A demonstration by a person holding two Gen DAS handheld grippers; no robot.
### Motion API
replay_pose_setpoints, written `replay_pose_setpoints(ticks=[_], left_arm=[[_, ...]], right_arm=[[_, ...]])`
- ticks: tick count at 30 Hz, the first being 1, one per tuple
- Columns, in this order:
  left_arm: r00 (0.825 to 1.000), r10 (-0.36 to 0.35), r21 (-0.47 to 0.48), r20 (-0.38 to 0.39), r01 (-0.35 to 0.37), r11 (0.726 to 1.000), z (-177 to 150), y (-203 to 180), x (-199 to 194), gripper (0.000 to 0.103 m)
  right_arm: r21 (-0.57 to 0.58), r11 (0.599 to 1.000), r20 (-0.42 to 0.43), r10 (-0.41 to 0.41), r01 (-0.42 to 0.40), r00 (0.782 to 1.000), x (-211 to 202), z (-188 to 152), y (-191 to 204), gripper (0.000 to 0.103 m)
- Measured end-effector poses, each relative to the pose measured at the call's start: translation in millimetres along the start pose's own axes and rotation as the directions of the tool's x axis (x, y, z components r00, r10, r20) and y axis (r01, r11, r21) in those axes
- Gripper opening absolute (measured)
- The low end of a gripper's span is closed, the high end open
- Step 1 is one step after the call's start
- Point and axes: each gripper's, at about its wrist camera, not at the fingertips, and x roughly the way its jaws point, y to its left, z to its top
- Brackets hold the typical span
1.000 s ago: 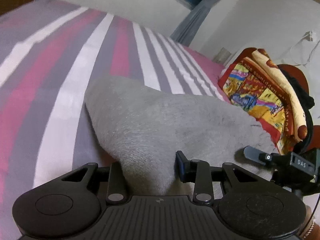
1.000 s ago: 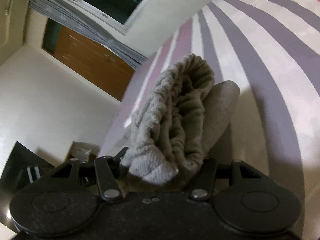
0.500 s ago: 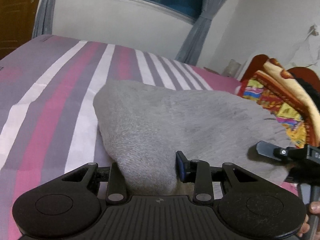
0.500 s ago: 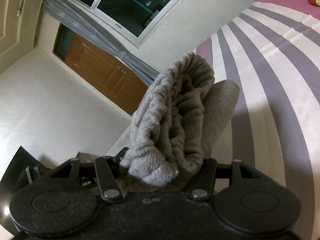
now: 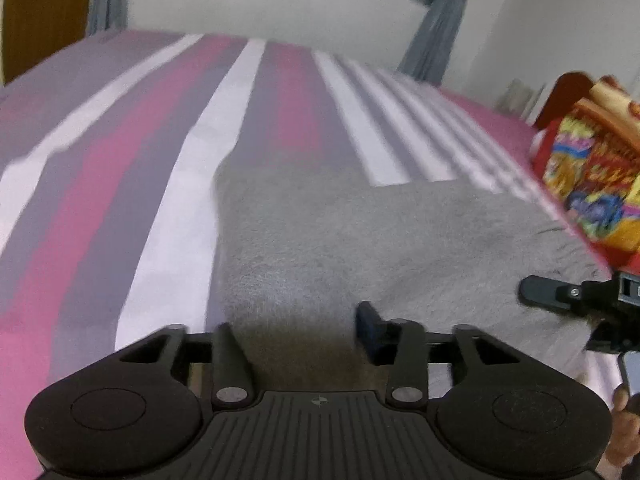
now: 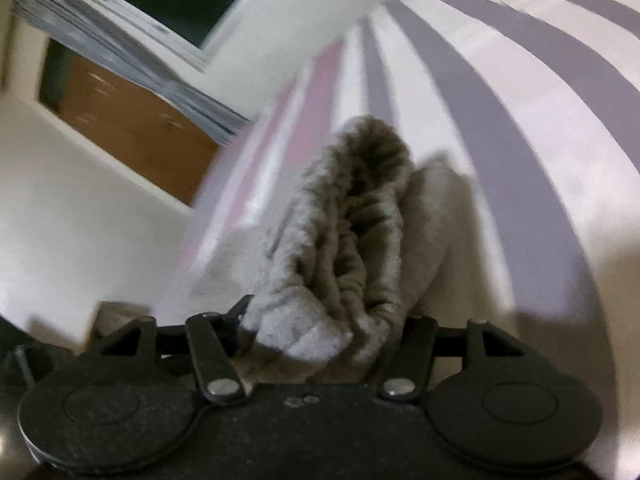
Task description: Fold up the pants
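The grey fleece pants (image 5: 360, 240) stretch across the striped bed (image 5: 140, 160) in the left wrist view. My left gripper (image 5: 300, 328) is shut on one edge of the pants. My right gripper (image 6: 320, 324) is shut on the bunched elastic waistband of the pants (image 6: 352, 240), which stands up in front of its camera. The right gripper also shows in the left wrist view (image 5: 560, 296) at the right edge, on the far side of the cloth. Both views are blurred by motion.
A red and yellow patterned blanket (image 5: 592, 172) lies at the bed's right end by a wooden headboard. A window with grey curtains (image 6: 120, 40) and a brown door (image 6: 132, 128) are on the wall beyond the bed.
Both grippers have tilted down toward the bed with the pants still held. The pants lie flatter and lower over the stripes than before. The window has slid up out of the left view.
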Motion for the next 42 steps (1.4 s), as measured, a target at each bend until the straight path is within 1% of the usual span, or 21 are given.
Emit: replay_pose_setpoints(ticks=[2, 3, 5, 7, 9, 11, 13, 15, 17, 21, 23, 25, 26, 28, 29, 30, 32, 34, 36, 38, 42], left_arm=[[1.0, 0.0, -0.039, -0.015, 0.0, 0.999, -10, 8, 6, 0.065], [1.0, 0.0, -0.057, -0.014, 0.0, 0.998, -13, 11, 6, 0.067], [1.0, 0.007, -0.043, -0.016, -0.007, 0.999, -14, 9, 4, 0.069], [0.999, 0.034, -0.023, -0.007, -0.034, 0.999, -13, 6, -3, 0.069], [0.997, 0.063, -0.009, 0.034, -0.063, 0.998, -13, 3, -20, 0.069], [0.995, 0.068, 0.002, 0.071, -0.068, 0.998, -13, 3, -35, 0.069], [0.994, 0.052, 0.014, 0.095, -0.054, 0.998, -11, 3, -48, 0.069], [0.994, 0.044, 0.022, 0.103, -0.047, 0.999, -8, -2, -55, 0.069], [0.993, 0.064, 0.029, 0.099, -0.067, 0.997, -8, -6, -55, 0.069], [0.992, 0.08, 0.023, 0.092, -0.083, 0.996, -16, -13, -53, 0.069], [0.99, 0.097, 0.059, 0.101, -0.103, 0.993, -22, -20, -54, 0.069], [0.99, 0.109, 0.09, 0.093, -0.117, 0.989, -27, -23, -52, 0.069], [0.99, 0.114, 0.101, 0.083, -0.122, 0.987, -29, -23, -50, 0.069], [0.992, 0.127, 0.109, 0.028, -0.129, 0.986, -34, -21, -40, 0.069], [0.993, 0.119, 0.105, 0.018, -0.121, 0.987, -36, -18, -36, 0.074], [0.993, 0.116, 0.089, 0.016, -0.117, 0.989, -38, -14, -34, 0.075], [0.995, 0.097, 0.016, 0.0, -0.097, 0.995, -38, -4, -31, 0.08], [0.995, 0.096, -0.005, -0.008, -0.096, 0.995, -36, -1, -29, 0.081], [0.994, 0.108, 0.01, 0.003, -0.108, 0.994, -35, -5, -34, 0.081], [0.992, 0.12, 0.038, 0.047, -0.122, 0.992, -38, -11, -46, 0.081], [0.987, 0.096, 0.107, 0.127, -0.109, 0.988, -39, -27, -75, 0.081]], right_arm=[[0.016, 0.999, 0.003, -0.031, 0.031, 1.0, 1, -9, -14, 0.065], [0.024, 0.999, 0.007, -0.034, 0.034, 0.999, 0, -12, -17, 0.067], [0.019, 0.999, 0.02, -0.046, 0.046, 0.999, -4, -14, -18, 0.071], [0.01, 0.997, 0.041, -0.079, 0.079, 0.996, -12, -13, -13, 0.074], [-0.007, 0.993, 0.06, -0.114, 0.115, 0.992, -21, -12, -9, 0.074], [-0.072, 0.979, 0.098, -0.186, 0.193, 0.978, -32, -14, 4, 0.071], [-0.153, 0.956, 0.163, -0.226, 0.251, 0.96, -44, -14, 23, 0.06], [-0.217, 0.942, 0.201, -0.213, 0.255, 0.956, -52, -14, 43, 0.056], [-0.292, 0.919, 0.225, -0.204, 0.265, 0.953, -50, -16, 65, 0.051], [-0.413, 0.867, 0.223, -0.202, 0.281, 0.953, -36, -27, 94, 0.044], [-0.442, 0.849, 0.208, -0.217, 0.289, 0.954, -27, -32, 95, 0.044], [-0.445, 0.83, 0.18, -0.284, 0.336, 0.942, -15, -34, 86, 0.043], [-0.444, 0.824, 0.169, -0.309, 0.352, 0.936, -9, -36, 77, 0.043], [-0.441, 0.814, 0.148, -0.349, 0.378, 0.925, 0, -41, 58, 0.041], [-0.446, 0.811, 0.15, -0.35, 0.379, 0.925, 1, -43, 53, 0.041], [-0.452, 0.807, 0.156, -0.347, 0.379, 0.925, 1, -44, 51, 0.041], [-0.454, 0.803, 0.16, -0.352, 0.385, 0.922, 0, -47, 54, 0.042], [-0.449, 0.806, 0.162, -0.351, 0.385, 0.922, 1, -50, 53, 0.042], [-0.428, 0.82, 0.16, -0.345, 0.38, 0.925, -1, -49, 52, 0.042], [-0.405, 0.834, 0.154, -0.341, 0.374, 0.928, -8, -52, 55, 0.042], [-0.385, 0.849, 0.149, -0.33, 0.362, 0.932, -14, -46, 57, 0.042]])
